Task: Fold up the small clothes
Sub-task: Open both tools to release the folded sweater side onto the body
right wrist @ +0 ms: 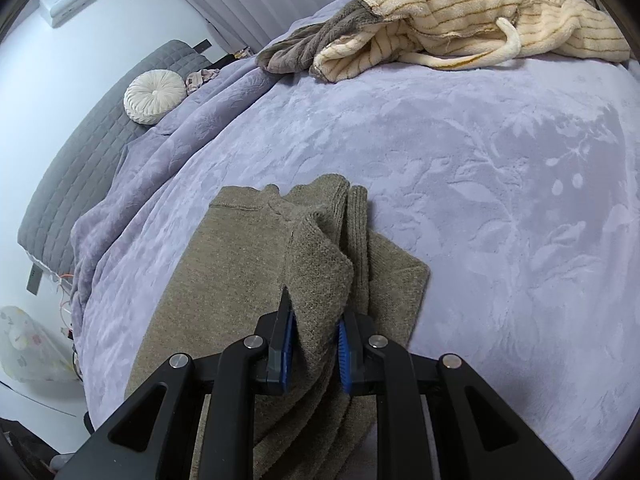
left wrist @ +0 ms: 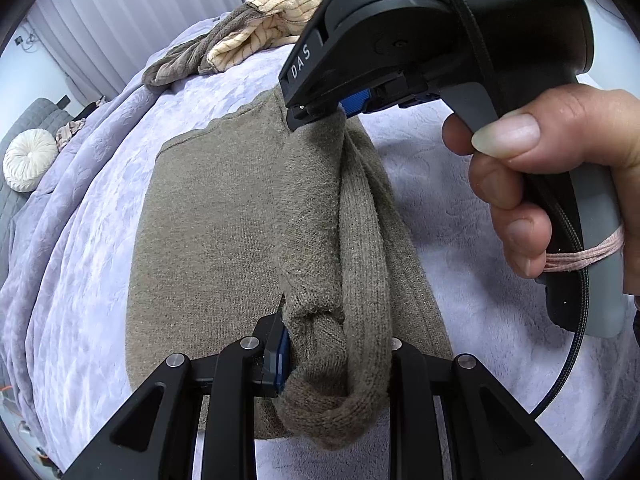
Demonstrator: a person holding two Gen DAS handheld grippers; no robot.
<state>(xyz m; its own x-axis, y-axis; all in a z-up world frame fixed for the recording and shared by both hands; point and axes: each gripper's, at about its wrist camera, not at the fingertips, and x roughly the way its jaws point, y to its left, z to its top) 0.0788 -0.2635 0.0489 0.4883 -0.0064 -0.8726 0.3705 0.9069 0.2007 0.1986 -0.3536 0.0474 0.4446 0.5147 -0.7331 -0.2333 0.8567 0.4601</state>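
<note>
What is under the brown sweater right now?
The lavender blanket shows all around the brown sweater. Whatever lies directly beneath the sweater is covered by it.

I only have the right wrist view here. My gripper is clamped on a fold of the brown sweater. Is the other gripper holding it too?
Observer: Yes. The left gripper is shut on a bunched fold of the sweater nearer the camera.
Operator: Is a person visible anywhere?
Observer: A hand wraps the handle of the right gripper.
Operator: Anything on that handle?
Observer: A pink band loops around it, beside a black braided cable.
</note>
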